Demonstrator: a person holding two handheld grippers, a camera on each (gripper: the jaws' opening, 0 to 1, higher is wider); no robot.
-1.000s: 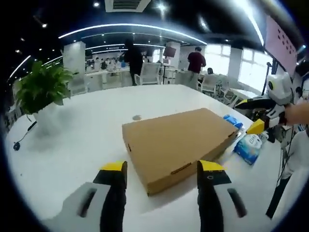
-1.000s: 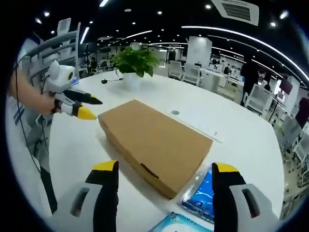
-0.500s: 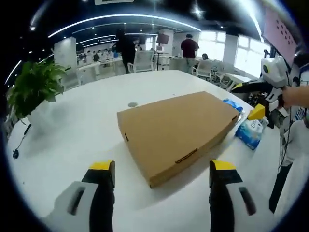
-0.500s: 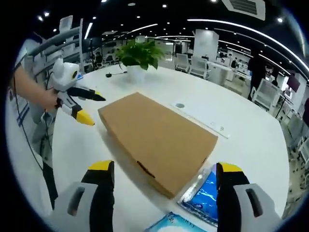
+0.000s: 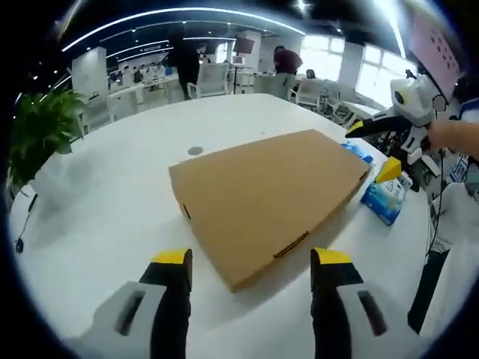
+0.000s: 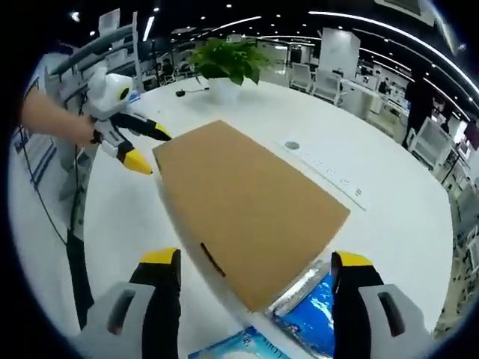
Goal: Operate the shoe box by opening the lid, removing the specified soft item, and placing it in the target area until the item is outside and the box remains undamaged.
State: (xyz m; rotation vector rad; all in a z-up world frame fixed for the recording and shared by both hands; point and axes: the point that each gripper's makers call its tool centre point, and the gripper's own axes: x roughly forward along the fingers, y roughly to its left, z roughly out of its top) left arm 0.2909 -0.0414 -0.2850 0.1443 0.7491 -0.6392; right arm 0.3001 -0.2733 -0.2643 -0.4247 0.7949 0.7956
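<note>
Over the shoe box [image 5: 266,196] (lid shut) both tools – left tool [image 5: 251,262], right tool [image 6: 254,263] – have edged closer, jaws apart

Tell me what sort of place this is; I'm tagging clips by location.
Probably an open-plan office: a large white table with a potted plant, office chairs beyond, and long ceiling light strips.

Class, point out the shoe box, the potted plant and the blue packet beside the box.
shoe box [image 5: 262,198], left gripper view, middle of its closed lid.
potted plant [image 6: 228,58], right gripper view, on its leaves.
blue packet [image 6: 313,318], right gripper view, on its blue face by the box's corner.
</note>
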